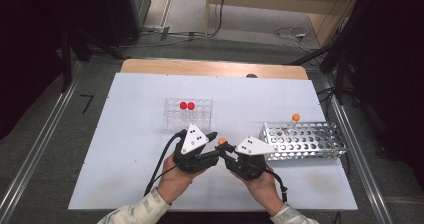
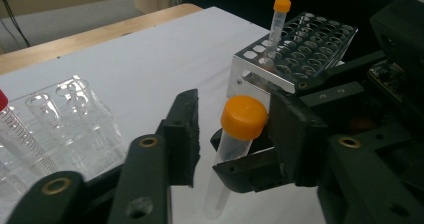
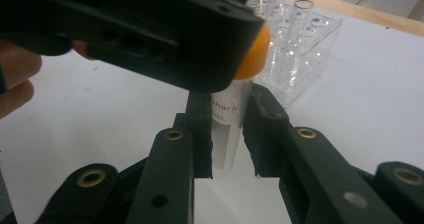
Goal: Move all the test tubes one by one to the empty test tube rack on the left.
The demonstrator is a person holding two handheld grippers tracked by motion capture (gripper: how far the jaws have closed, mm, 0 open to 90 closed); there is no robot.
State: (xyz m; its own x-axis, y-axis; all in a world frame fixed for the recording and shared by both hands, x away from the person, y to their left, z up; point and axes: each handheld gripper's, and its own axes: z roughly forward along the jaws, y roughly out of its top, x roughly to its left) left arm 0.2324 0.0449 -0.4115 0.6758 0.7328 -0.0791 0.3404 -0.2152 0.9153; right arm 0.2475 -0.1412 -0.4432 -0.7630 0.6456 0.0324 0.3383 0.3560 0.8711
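Observation:
A clear tube with an orange cap (image 2: 243,116) stands upright above the white table in front of me. My right gripper (image 3: 230,114) is shut on its body just below the cap. My left gripper (image 2: 235,104) has its jaws on either side of the cap. One jaw sits right against the cap, while a gap shows between the cap and the other jaw. In the high view the two grippers meet tip to tip at the tube (image 1: 222,141), left gripper (image 1: 218,144) coming from the left, right gripper (image 1: 227,151) from the right. A left gripper finger (image 3: 150,34) hides part of the cap.
A clear plastic rack (image 1: 172,115) behind the grippers holds two red-capped tubes (image 1: 187,105). A perforated metal rack (image 1: 305,140) at the right holds one orange-capped tube (image 1: 295,119). The white board (image 1: 125,134) ends just behind my hands.

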